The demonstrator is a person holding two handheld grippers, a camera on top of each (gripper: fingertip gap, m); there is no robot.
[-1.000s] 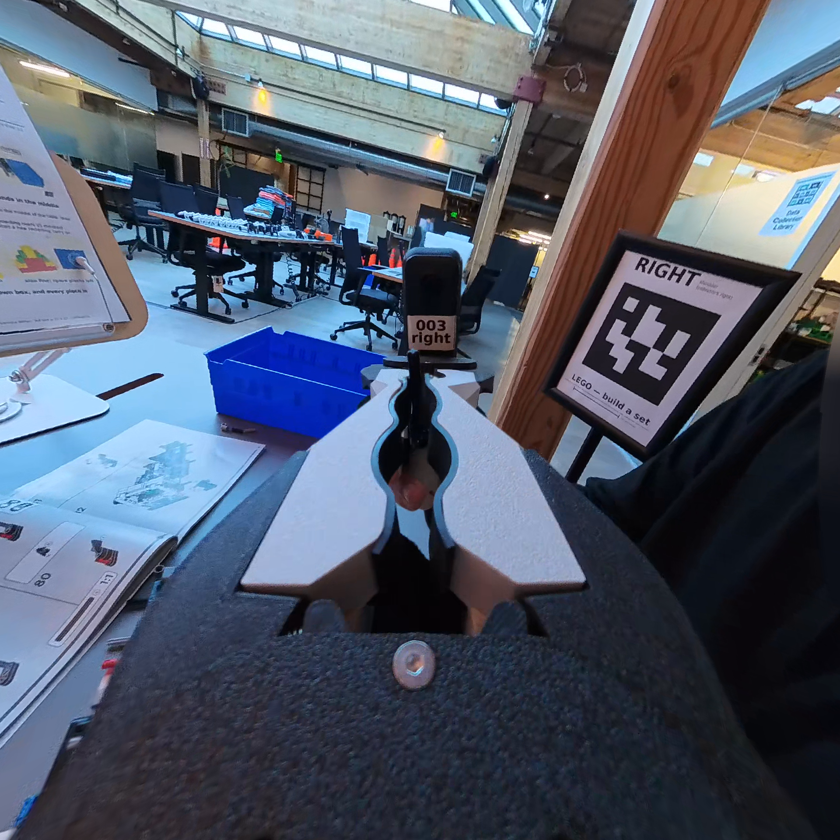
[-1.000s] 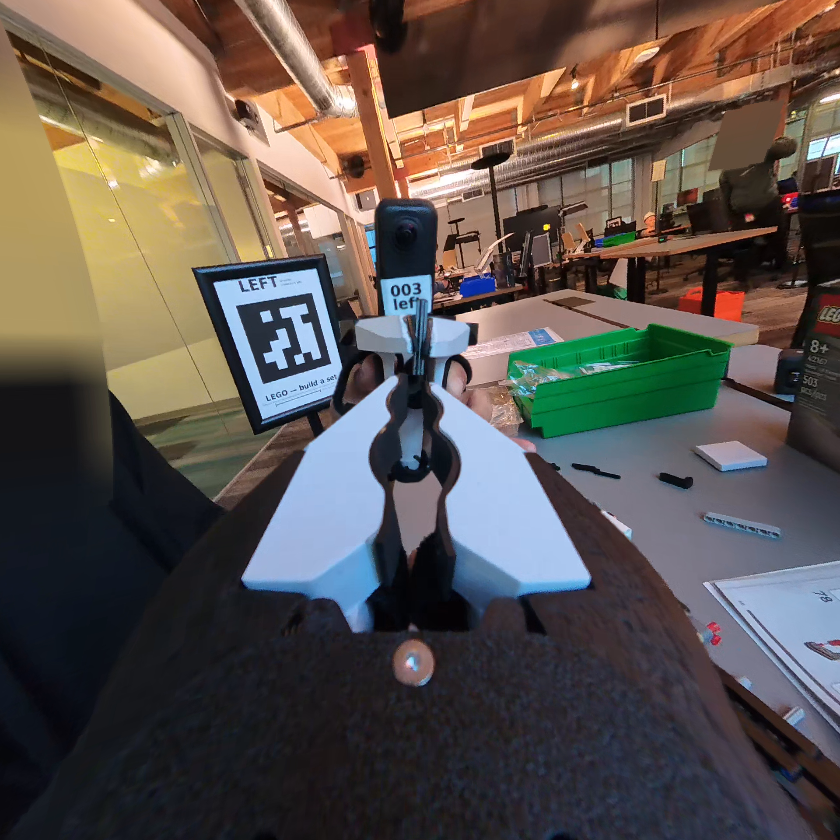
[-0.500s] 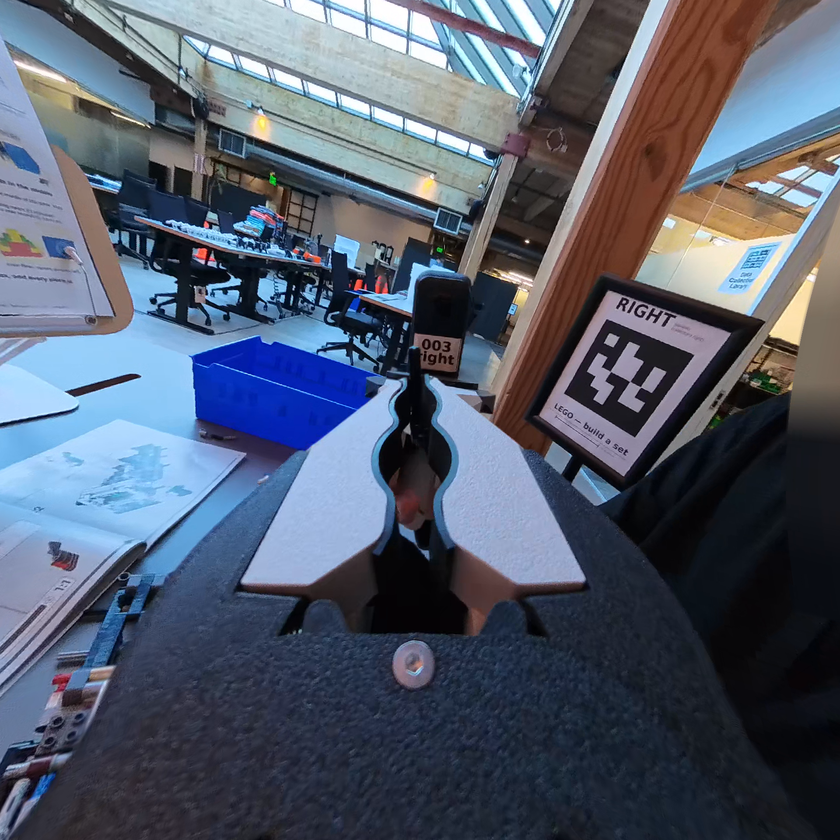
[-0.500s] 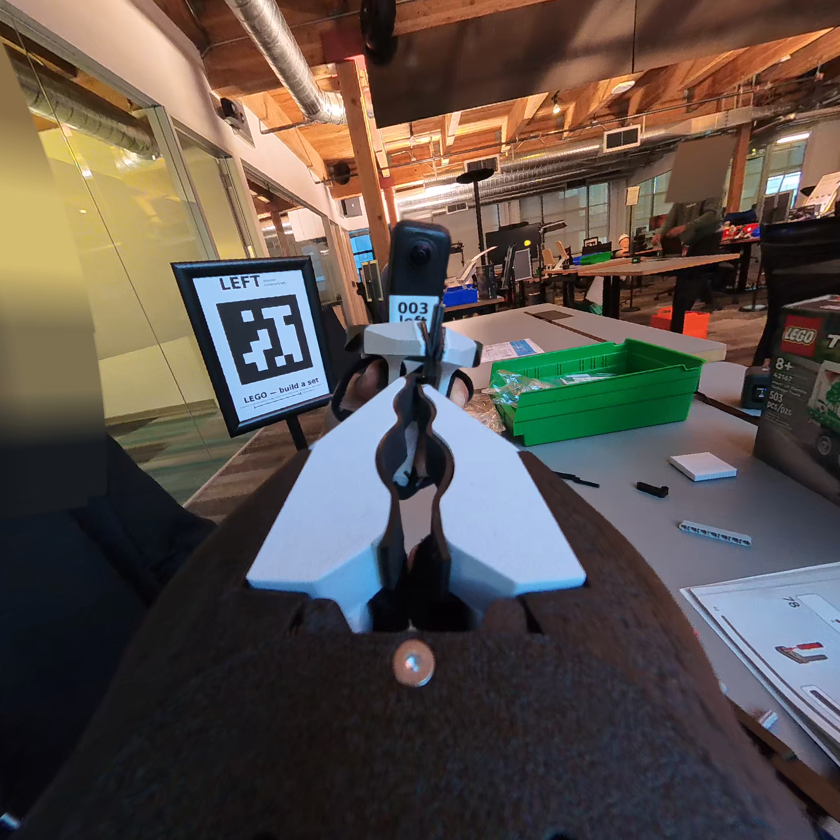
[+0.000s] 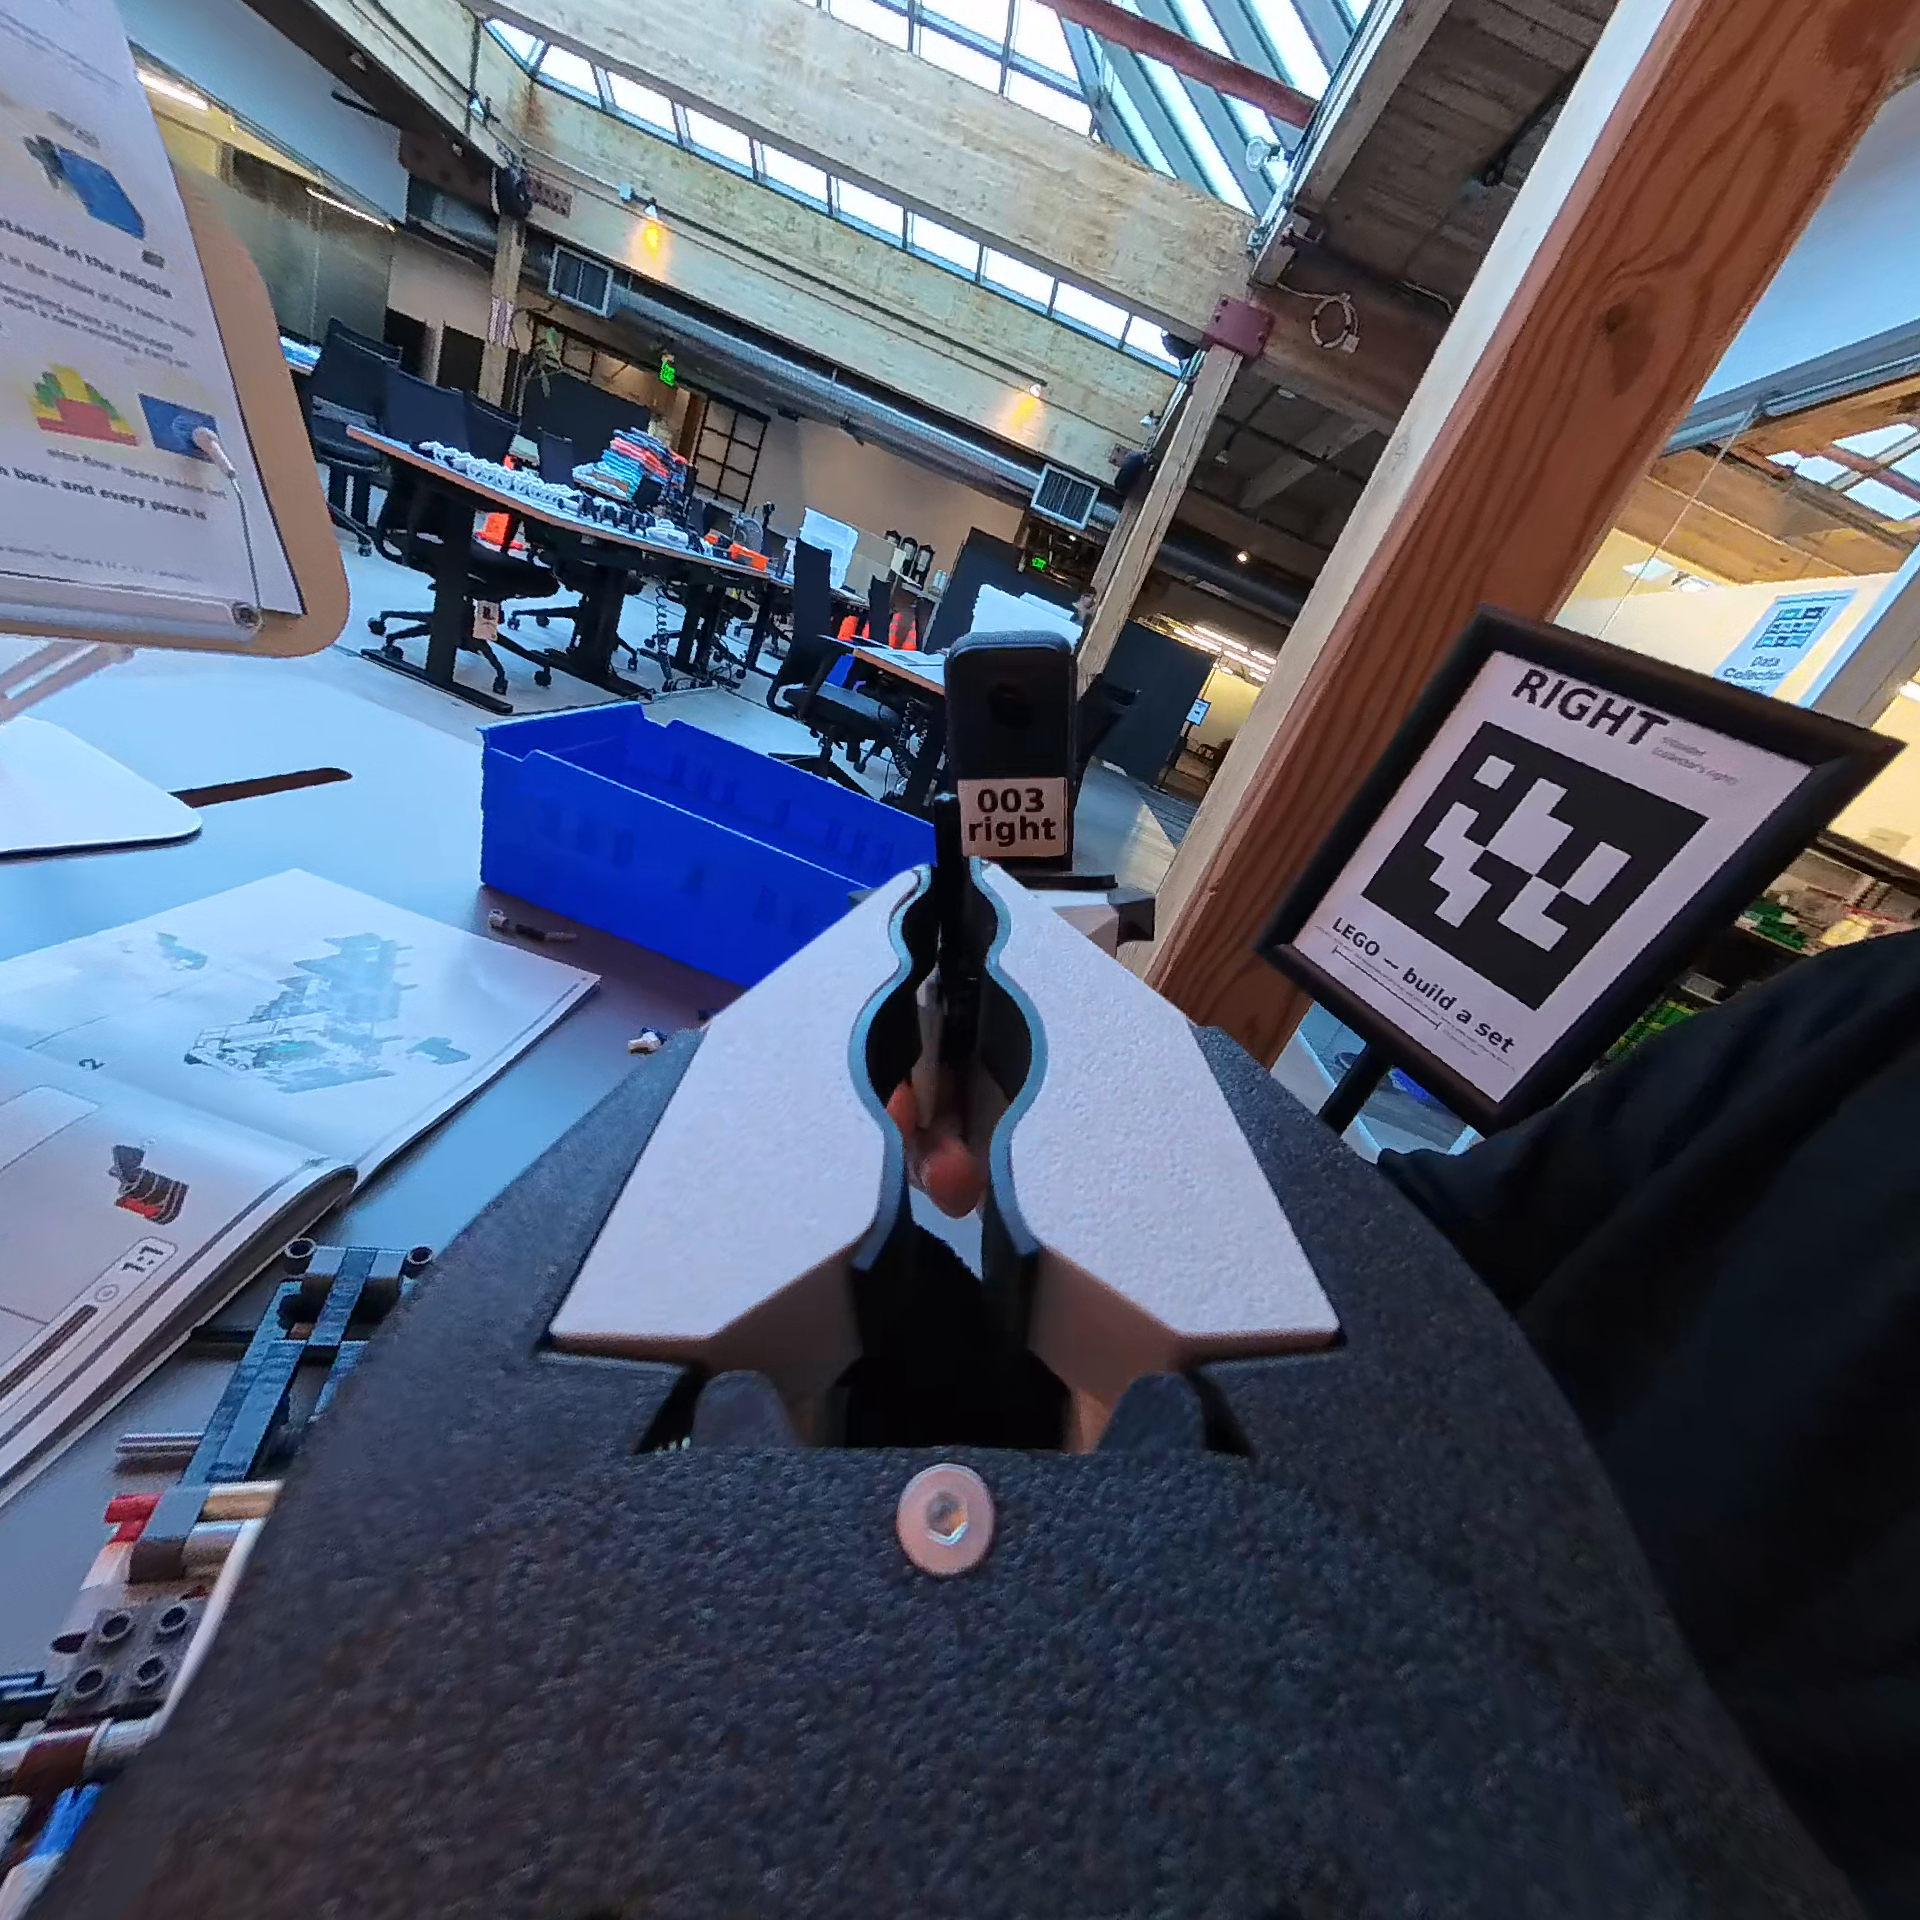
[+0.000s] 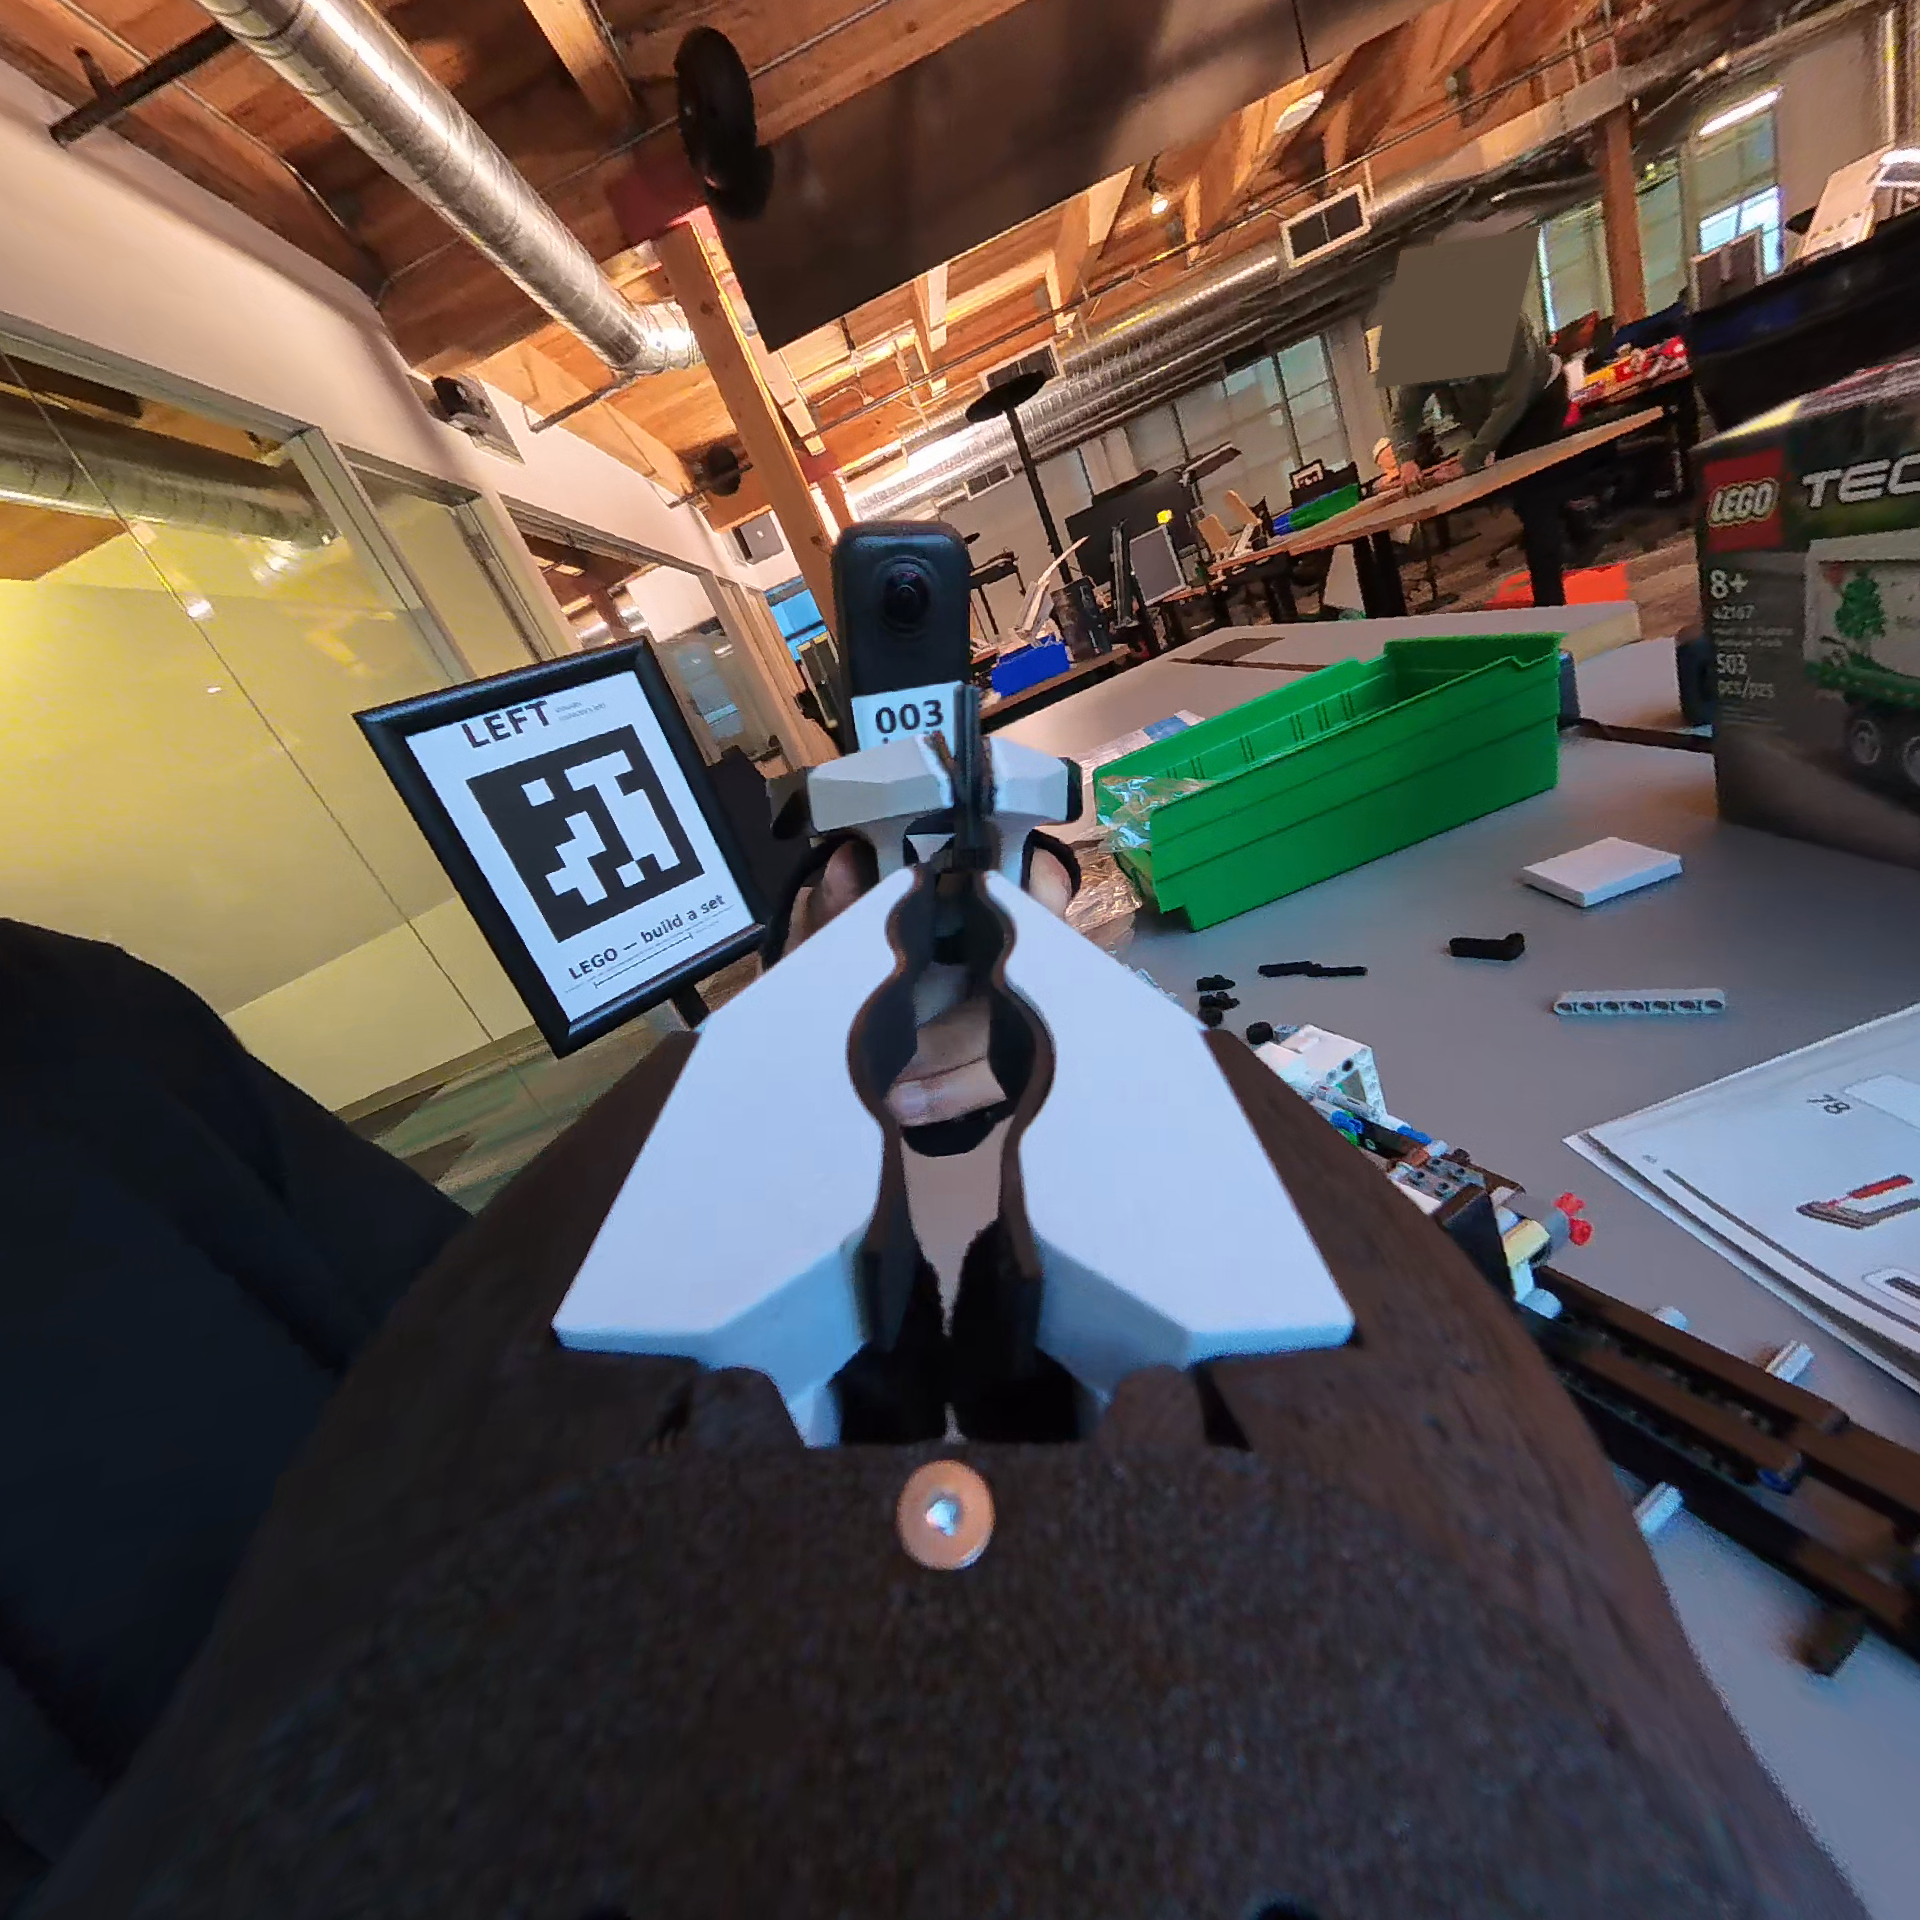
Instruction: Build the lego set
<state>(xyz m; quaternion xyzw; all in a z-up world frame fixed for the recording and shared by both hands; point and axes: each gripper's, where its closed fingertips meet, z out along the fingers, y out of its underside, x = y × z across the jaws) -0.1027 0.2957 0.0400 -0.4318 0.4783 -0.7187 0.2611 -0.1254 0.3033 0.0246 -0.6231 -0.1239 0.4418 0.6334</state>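
Note:
My left gripper [image 5: 951,894] and right gripper [image 6: 951,888] are held up above the table, facing each other tip to tip. Both are shut. A thin black lego piece [image 5: 948,935] stands edge-on between the left fingers and sticks out past the tips. It also shows at the right gripper's tips [image 6: 971,800], in front of the left gripper's white fingers [image 6: 883,790]. The half-built lego model lies on the table below, with dark beams at the lower left of the left wrist view [image 5: 281,1382] and at the right of the right wrist view [image 6: 1683,1403].
An open instruction booklet [image 5: 291,997] [image 6: 1766,1174], a blue bin [image 5: 675,842], a green bin [image 6: 1351,769], the set's box [image 6: 1818,644], a white tile [image 6: 1600,871], a grey beam [image 6: 1638,1003] and black pins [image 6: 1486,945] are on the table. Framed signs [image 5: 1538,883] [image 6: 582,821] and a wooden post [image 5: 1507,468] stand behind. Both grippers' tips are close together, under 4 cm apart.
Both grippers stay shut and facing each other. Both views now show more of the table and the model below, and the other gripper sits slightly differently in each.

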